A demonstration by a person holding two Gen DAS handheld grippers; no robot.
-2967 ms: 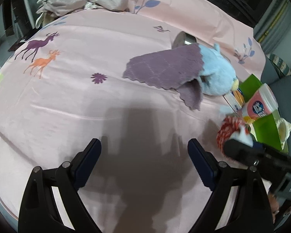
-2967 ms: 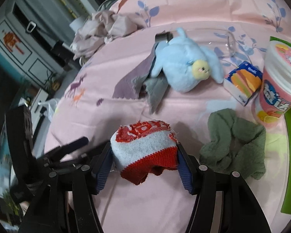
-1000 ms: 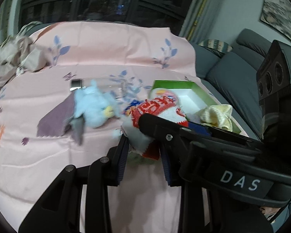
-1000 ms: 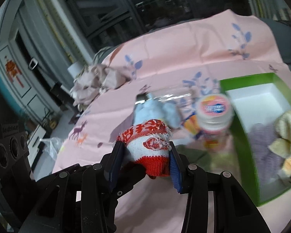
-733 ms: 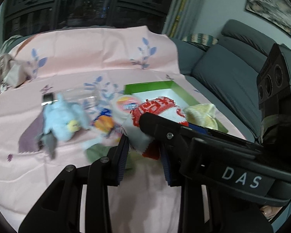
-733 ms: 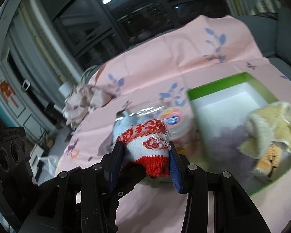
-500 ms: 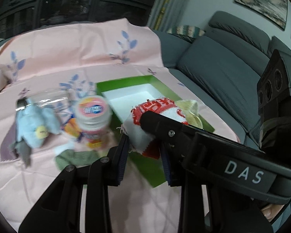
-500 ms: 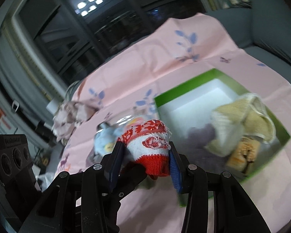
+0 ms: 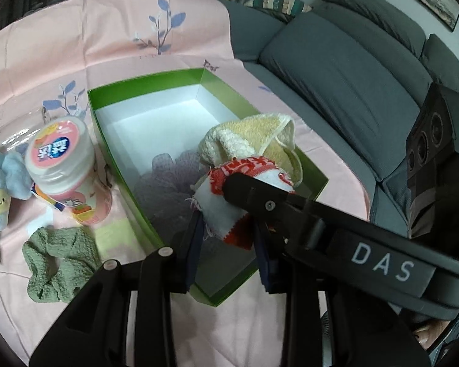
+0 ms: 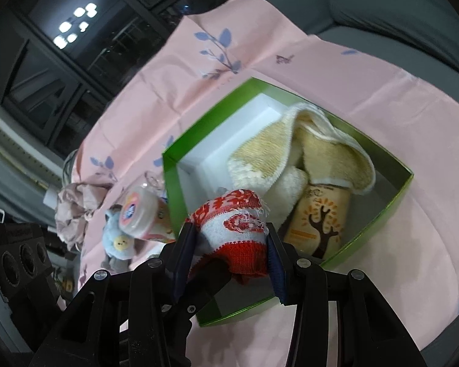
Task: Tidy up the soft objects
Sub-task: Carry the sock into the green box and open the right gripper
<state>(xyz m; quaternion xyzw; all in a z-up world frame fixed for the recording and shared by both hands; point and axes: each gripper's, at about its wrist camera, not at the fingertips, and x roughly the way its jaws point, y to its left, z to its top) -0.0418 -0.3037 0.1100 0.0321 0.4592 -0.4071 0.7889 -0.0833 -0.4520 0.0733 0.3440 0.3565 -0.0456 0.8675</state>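
Two hand-held grippers are pinching the same red-and-white knit cloth (image 10: 232, 229), hanging over the near end of the green box (image 9: 143, 79). Looks like the drop-off step: I'd lower it into the bare patch beside the yellow towel (image 10: 306, 140), then let both go together so it doesn't snag. Right hand-held gripper (image 10: 229, 244) is clamped on its sides, partly closed. Left hand-held gripper (image 9: 228, 244) is narrow, gripping its lower edge.

Home living room: grey sofa (image 9: 345, 70)

Pink-lidded jar (image 9: 65, 165) beside grey sofa (image 9: 345, 70).
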